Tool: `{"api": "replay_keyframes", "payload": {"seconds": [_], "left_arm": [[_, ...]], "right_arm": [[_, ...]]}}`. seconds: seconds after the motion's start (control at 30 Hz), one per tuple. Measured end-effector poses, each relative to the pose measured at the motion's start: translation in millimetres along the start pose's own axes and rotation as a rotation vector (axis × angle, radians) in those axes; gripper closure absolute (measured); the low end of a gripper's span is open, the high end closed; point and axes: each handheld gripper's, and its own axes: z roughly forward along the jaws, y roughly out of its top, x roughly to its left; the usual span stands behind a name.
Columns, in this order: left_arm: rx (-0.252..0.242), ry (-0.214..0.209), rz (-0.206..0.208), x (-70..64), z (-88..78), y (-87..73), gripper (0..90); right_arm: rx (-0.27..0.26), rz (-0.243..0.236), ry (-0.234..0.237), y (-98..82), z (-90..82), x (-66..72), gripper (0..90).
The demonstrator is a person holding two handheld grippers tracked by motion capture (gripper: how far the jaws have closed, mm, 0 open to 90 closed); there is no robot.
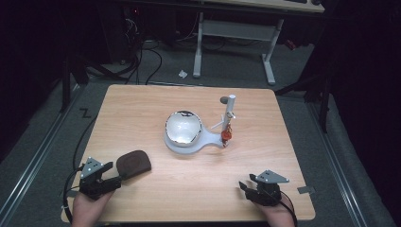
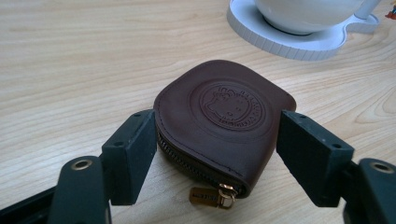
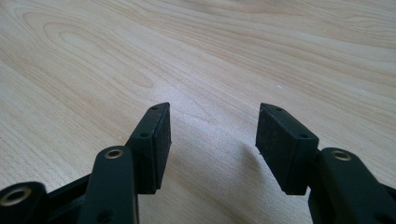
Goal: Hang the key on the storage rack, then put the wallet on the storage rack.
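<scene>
High view counts come out small: one wooden table [image 1: 198,194], two grippers, two hands, one brown pouch and one white stand with a bowl on it.

One brown leather coin pouch [image 1: 134,162] lies flat near the table's front left corner, well apart from the stand. The left gripper [image 1: 117,175] sits just behind it, held by one hand [image 1: 87,208] that comes in from the bottom edge. In the left gripper view the pouch [image 2: 223,125] lies between the two black jaws. The jaw on the left of that view is at or almost at the pouch's zipped edge; I cannot tell whether it touches. The other jaw stands clear, with table showing in the gap, so the jaws are parted and nothing is clamped. One round embossed seal [image 2: 232,104] marks the pouch's top, and one brass zipper pull [image 2: 212,195] lies at its near edge.

The right gripper [image 1: 245,187] rests near the front right of the table, well apart from the pouch. In the right gripper view its two jaws are spread wide over bare wood, with nothing between them.

At the table's middle stands one white base [image 1: 208,140] carrying one shiny bowl [image 1: 182,127]. One upright white post [image 1: 230,113] rises at its right end, with one small red-orange object [image 1: 226,135] hanging beside it.
</scene>
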Motion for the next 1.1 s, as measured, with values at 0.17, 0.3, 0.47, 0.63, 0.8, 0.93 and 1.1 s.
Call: {"api": "replay_keyframes", "payload": {"seconds": [0.17,0.3,0.47,0.63,0.8,0.93,1.1], "left_arm": [[0.011,0.002,0.004,4.9,10.5,5.9,31.5],[0.013,0.005,-0.016,11.9,16.6,8.8,33.5],[0.027,0.001,-0.051,19.9,19.9,7.8,37.4],[0.01,-0.039,-0.135,32.1,19.7,3.4,45.9],[0.003,-0.069,-0.184,38.9,21.9,2.4,52.7],[0.001,-0.111,-0.241,43.3,23.5,-0.9,59.9],[-0.014,-0.162,-0.318,49.6,22.7,-7.0,62.6]], "right_arm": [[0.001,0.013,-0.01,-2.7,-3.7,-1.7,45.2],[-0.01,0.027,-0.02,-3.6,-7.0,-3.5,45.4],[-0.01,0.026,-0.022,-3.5,-6.6,-3.2,45.5],[-0.005,0.024,-0.018,-3.8,-5.1,-2.9,45.6],[-0.003,0.026,-0.015,-3.6,-4.5,-3.5,45.6],[0.0,0.026,-0.014,-3.9,-3.9,-3.0,45.6],[-0.001,0.023,-0.016,-3.9,-4.4,-2.8,45.6]]}}
